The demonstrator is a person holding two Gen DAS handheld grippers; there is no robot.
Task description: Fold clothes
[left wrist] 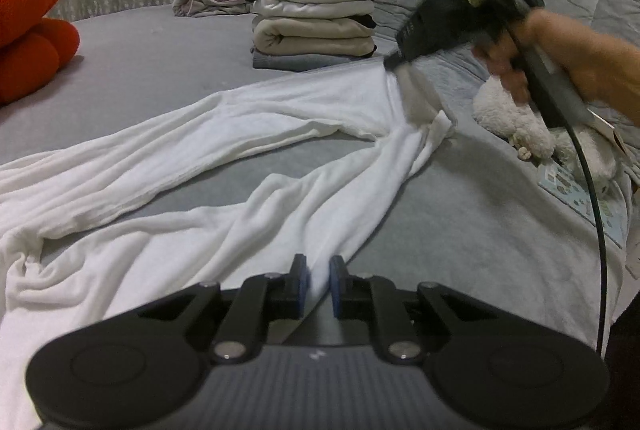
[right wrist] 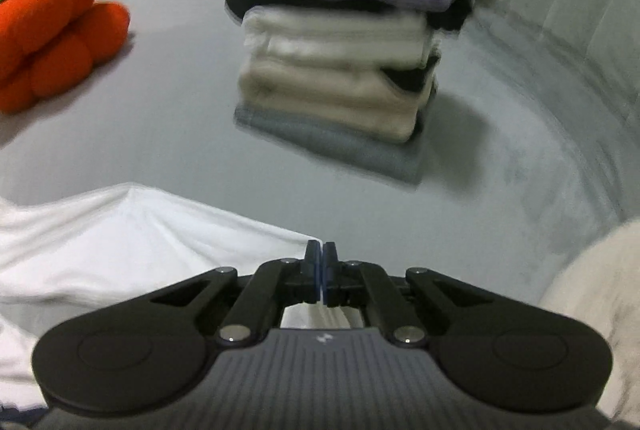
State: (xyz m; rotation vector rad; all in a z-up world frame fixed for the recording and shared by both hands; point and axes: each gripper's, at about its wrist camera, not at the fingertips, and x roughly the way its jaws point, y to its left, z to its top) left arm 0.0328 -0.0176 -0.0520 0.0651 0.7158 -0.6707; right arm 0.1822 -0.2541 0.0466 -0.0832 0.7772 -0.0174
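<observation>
The left gripper (left wrist: 318,276) pinched a fold of the white garment (left wrist: 192,150), which lay spread and rumpled across the grey bed (left wrist: 440,214). Past it, the right gripper (right wrist: 321,258) appeared clamped on the garment's far corner, though blur made that uncertain. A slipped pinch could drop the cloth and spoil the fold. Beyond the garment stood the folded stack (left wrist: 316,26); beside the garment lay a plush toy (left wrist: 516,118), possibly crowding the fold.

Black hand-held gripper (left wrist: 319,280), blue finger pads (left wrist: 335,284), silver pivot screws.
</observation>
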